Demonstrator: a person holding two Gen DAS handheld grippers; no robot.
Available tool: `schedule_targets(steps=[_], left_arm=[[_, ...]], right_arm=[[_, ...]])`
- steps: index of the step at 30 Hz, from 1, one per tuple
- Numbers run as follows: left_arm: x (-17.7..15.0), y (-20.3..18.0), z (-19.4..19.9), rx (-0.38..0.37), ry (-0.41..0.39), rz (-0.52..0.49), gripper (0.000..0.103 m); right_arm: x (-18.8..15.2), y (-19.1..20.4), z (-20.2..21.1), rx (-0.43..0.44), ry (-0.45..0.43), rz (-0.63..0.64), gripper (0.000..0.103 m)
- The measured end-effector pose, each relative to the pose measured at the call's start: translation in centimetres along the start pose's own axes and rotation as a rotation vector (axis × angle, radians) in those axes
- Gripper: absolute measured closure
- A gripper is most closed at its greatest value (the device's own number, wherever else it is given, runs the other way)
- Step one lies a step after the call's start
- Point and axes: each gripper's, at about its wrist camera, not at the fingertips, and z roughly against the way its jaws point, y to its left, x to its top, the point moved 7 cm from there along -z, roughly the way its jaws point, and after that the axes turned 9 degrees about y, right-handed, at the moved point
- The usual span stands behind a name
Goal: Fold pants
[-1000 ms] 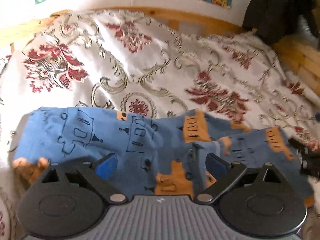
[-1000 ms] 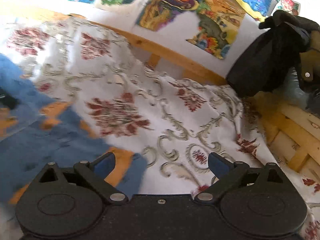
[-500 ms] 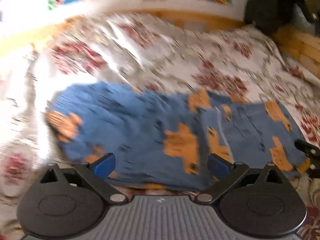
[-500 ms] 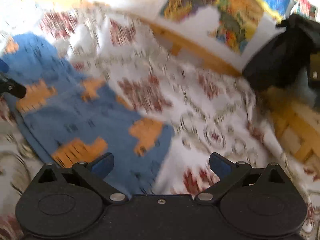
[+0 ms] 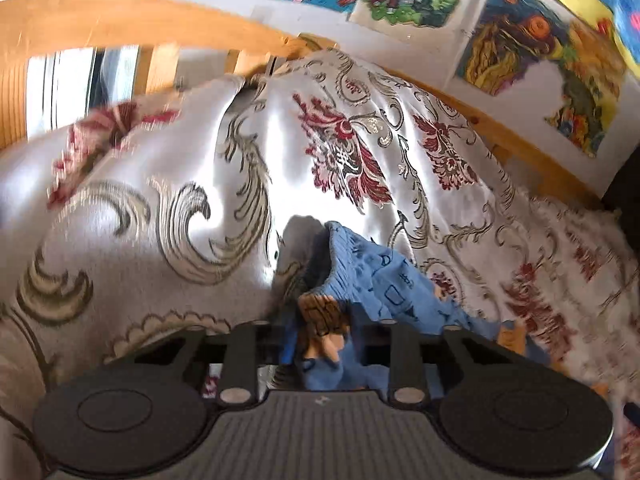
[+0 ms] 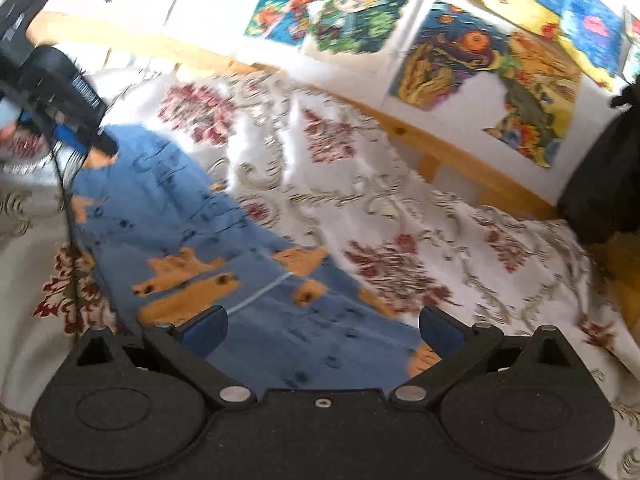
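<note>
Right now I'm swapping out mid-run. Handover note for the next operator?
Left claw: shut on one end of the pants, lifting that end a little off the bedspread.
Right claw: open, holding nothing, hovering over the other end of the pants.
Pants: blue with orange patches, lying lengthwise between the two claws, mostly flat on the bedspread.
Done: left grasp only.
Left: likely grab the near end with the right claw, then bring one end over the other and flatten.

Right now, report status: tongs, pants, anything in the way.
Left tongs shut on pants, waistband end lifted. Right tongs open, over the other end, gripping nothing. Pants on the floral bedspread. Nothing in the way.
</note>
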Motion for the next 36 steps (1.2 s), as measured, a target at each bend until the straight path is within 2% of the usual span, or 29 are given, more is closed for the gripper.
schedule_targets(steps=[3,8,10,12,15,19,21,24,28,32,36], left_arm=[[-0.6,-1.8,0.4,0.062,-0.048,-0.181,0.080],[-2.1,-5.6,1.3,0.104,-0.127,-0.463,0.081],[-2.6,-6.8,1.4,0.123,-0.149,-0.529,0.081],[-2.9,-7.3,1.5,0.133,-0.145,-0.555,0.081],[-2.6,-6.6,1.2,0.137,-0.101,-0.481,0.081],[-1.6,-2.7,-0.1,0.124,0.020,-0.231,0.081],[-1.4,-1.2,-0.6,0.077,0.062,-0.127,0.082],[-1.3,0.2,-1.0,0.005,0.097,-0.010,0.075],[-1.3,0.6,-1.2,0.011,0.093,0.056,0.074],[-1.2,0.5,-1.1,0.067,0.058,0.077,0.071],[-0.7,0.4,-0.9,0.071,0.063,0.086,0.065]], right_arm=[[-0.9,2.2,-1.5,-0.027,0.053,0.081,0.002],[-1.2,2.0,-1.7,-0.022,0.050,0.046,0.001],[-1.3,1.8,-1.8,-0.018,0.053,0.038,0.001],[-1.4,1.9,-1.7,-0.023,0.051,0.042,0.001],[-1.4,2.0,-1.7,-0.024,0.052,0.042,0.001],[-1.4,1.9,-1.7,-0.018,0.053,0.036,0.001],[-1.5,1.9,-1.7,-0.017,0.054,0.036,0.001],[-1.4,1.9,-1.7,-0.017,0.054,0.035,0.001],[-1.5,1.9,-1.8,-0.016,0.054,0.034,0.001],[-1.5,1.9,-1.7,-0.016,0.054,0.034,0.001],[-1.5,1.9,-1.8,-0.015,0.054,0.033,0.001]])
